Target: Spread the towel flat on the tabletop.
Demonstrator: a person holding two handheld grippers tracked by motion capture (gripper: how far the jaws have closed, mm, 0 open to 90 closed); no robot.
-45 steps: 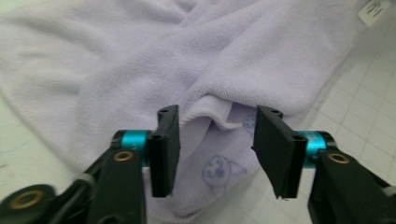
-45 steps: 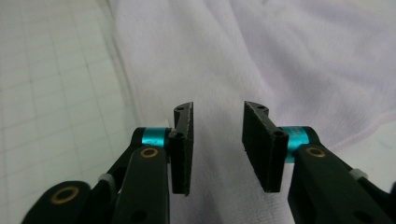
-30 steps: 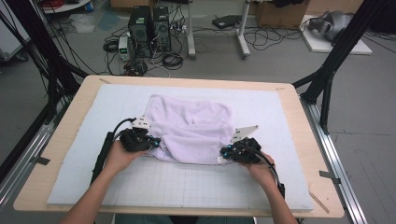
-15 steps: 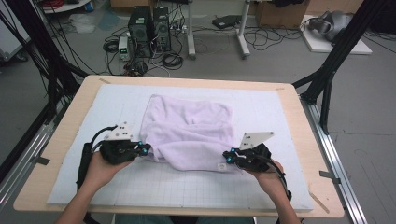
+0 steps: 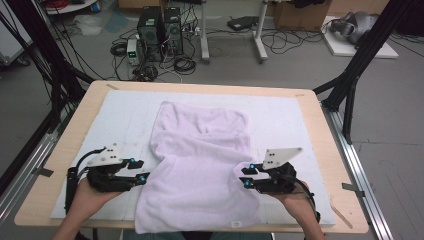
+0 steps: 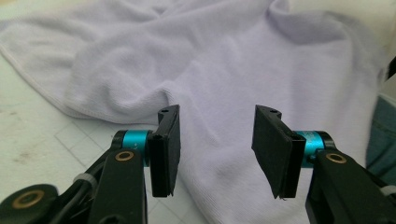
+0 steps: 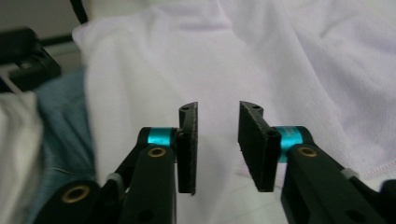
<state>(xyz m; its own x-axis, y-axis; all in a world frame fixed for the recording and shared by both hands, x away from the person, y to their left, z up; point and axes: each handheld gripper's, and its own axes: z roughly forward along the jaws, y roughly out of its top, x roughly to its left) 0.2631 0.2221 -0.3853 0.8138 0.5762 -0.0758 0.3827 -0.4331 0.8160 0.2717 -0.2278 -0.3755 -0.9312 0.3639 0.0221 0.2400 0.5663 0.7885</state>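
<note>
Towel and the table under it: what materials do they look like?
Towel: pale lilac terry-type cloth, matte; looped nap, soft folds and a stitched hem show. Table: likely plywood or light wood, smooth rim; a white gridded mat, probably foam or fabric, covers it.

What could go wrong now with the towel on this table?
1. The towel hangs over the table's near edge; it may slide off.
2. The left gripper and right gripper have just been opening with nothing between the jaws, so the rumpled folds may stay uneven.
</note>
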